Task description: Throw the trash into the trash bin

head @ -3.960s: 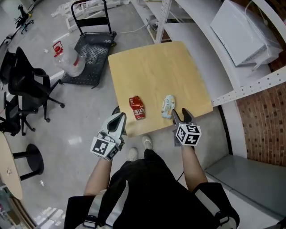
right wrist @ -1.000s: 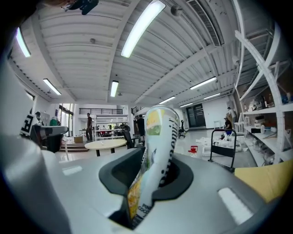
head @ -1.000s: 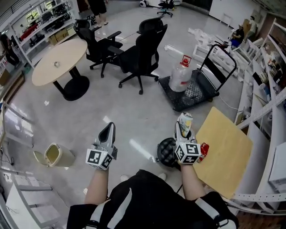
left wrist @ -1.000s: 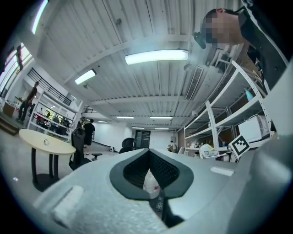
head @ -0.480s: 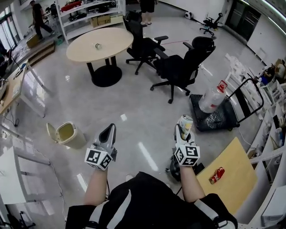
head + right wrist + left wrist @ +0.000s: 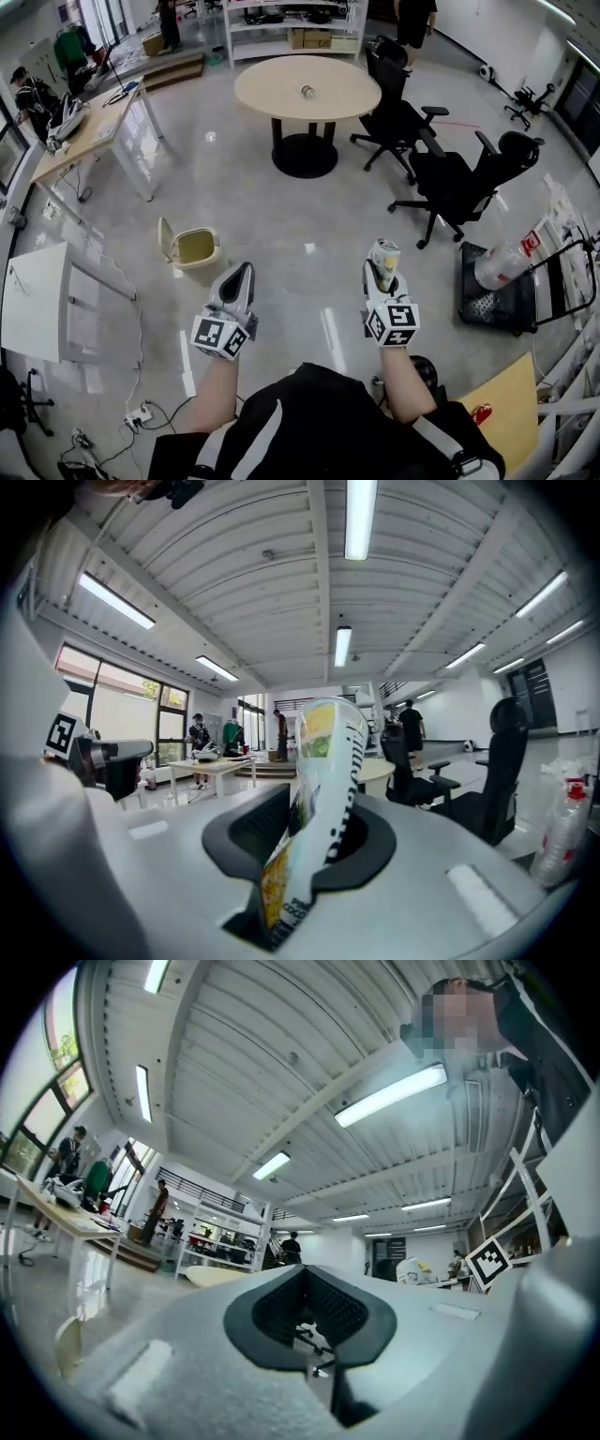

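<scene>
Looking down in the head view, the right gripper clamps a crushed white-and-yellow drinks can upright. It's well apart from the beige plastic trash bin, which sits lid-open on the floor ahead of the left gripper. Left gripper view: jaws pressed together, nothing between them. Right gripper view is the only one showing the can's black lettering, too warped to read.

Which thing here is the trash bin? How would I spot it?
Find the round wooden table. Closer in, on the grey floor just beyond the left gripper, stands the trash bin. It alone is small, cream-coloured, with its lid flipped up.
</scene>
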Demonstrator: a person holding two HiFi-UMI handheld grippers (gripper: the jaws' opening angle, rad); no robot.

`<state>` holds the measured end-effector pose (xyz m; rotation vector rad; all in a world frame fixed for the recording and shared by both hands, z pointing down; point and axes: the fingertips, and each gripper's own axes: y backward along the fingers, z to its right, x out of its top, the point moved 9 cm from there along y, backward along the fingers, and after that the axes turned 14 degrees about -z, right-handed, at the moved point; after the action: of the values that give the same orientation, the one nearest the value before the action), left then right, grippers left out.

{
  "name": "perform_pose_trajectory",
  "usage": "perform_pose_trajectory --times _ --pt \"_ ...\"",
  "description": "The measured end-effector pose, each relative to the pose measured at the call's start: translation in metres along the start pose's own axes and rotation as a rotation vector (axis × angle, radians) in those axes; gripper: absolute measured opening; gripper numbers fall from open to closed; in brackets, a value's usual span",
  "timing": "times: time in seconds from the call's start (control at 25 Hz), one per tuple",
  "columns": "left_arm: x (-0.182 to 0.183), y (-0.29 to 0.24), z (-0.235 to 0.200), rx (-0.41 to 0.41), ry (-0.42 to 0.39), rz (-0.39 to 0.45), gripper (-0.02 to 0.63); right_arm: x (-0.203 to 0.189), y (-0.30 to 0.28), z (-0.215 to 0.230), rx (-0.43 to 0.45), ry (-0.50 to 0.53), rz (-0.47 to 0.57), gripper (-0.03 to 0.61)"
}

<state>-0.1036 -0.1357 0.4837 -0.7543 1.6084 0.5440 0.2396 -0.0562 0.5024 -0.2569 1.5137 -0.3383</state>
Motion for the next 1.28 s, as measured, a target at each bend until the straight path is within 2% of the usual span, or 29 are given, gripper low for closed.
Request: perform_pose_trajectory --times 0.16,0.4,0.72,0.84,0.96,1.08,1.28 --pt "0.002 0.023 -0.016 0.102 0.010 0.021 0.002 0.015 -0.034 -0.030 0.121 0.063 -0.002 0.084" --pt "-0.004 0.044 -0.049 0.244 0.049 0.022 0.002 0.032 -0.090 -0.055 0.249 0.105 -0.006 0.084" --pt "0.022 0.016 -0.078 0.405 -0.002 0.054 0.003 0.074 -0.175 -0.055 0.434 0.152 0.042 0.084" --pt "0.023 0.008 -0.086 0.459 0.001 0.051 0.003 0.079 -0.202 -0.053 0.494 0.172 0.030 0.084" --pt "0.016 0.007 -0.088 0.511 0.013 0.051 0.002 0.077 -0.222 -0.052 0.501 0.187 0.004 0.084" --pt "0.010 0.007 -0.092 0.544 0.038 0.043 0.002 0.079 -0.242 -0.055 0.514 0.161 -0.015 0.084" --pt "0.006 0.018 -0.121 0.594 0.067 0.015 0.003 0.080 -0.281 -0.083 0.517 0.176 -0.071 0.084"
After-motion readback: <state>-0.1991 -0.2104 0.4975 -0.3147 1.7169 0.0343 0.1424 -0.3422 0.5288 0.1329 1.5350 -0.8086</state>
